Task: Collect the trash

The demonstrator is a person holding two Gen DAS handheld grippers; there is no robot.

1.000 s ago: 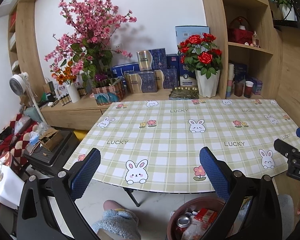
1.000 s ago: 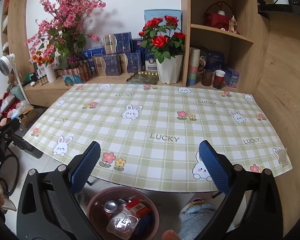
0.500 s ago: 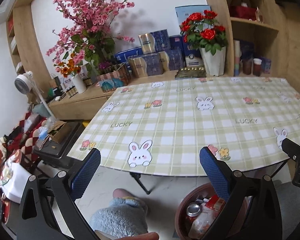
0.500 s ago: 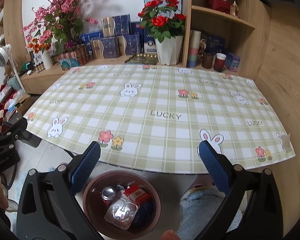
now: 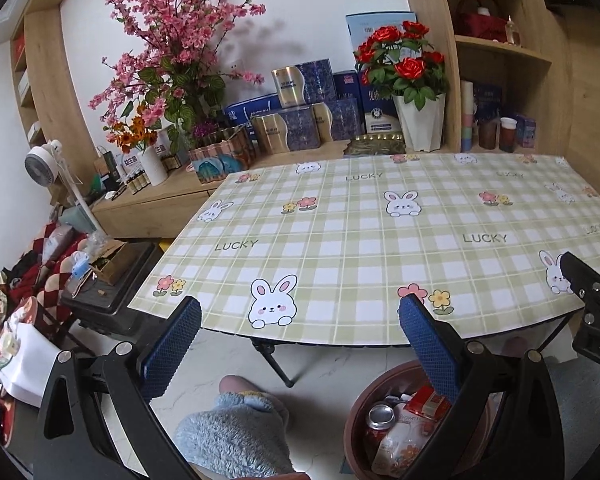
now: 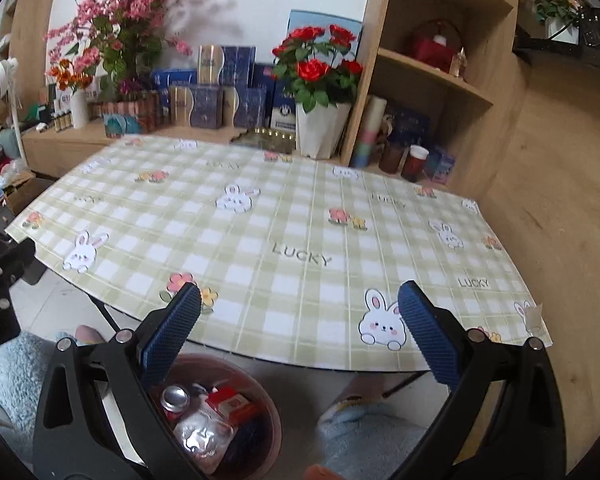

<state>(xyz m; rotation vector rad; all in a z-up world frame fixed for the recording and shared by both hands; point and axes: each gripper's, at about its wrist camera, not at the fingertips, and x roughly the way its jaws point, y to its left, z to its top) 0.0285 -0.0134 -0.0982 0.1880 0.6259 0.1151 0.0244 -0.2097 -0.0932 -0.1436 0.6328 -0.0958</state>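
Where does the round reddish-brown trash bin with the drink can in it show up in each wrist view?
Left wrist: the round reddish-brown trash bin sits bottom right, partly behind the left gripper's right finger.
Right wrist: the bin sits bottom centre-left, behind the right gripper's left finger.
Shared landmark: the white pot of red roses at the table's far edge.

Left gripper (image 5: 300, 340) spread wide and empty, checked tablecloth (image 5: 380, 240), trash-filled bin (image 5: 358, 408) below

Red roses (image 5: 404, 66) beside stacked blue boxes (image 5: 312, 120).
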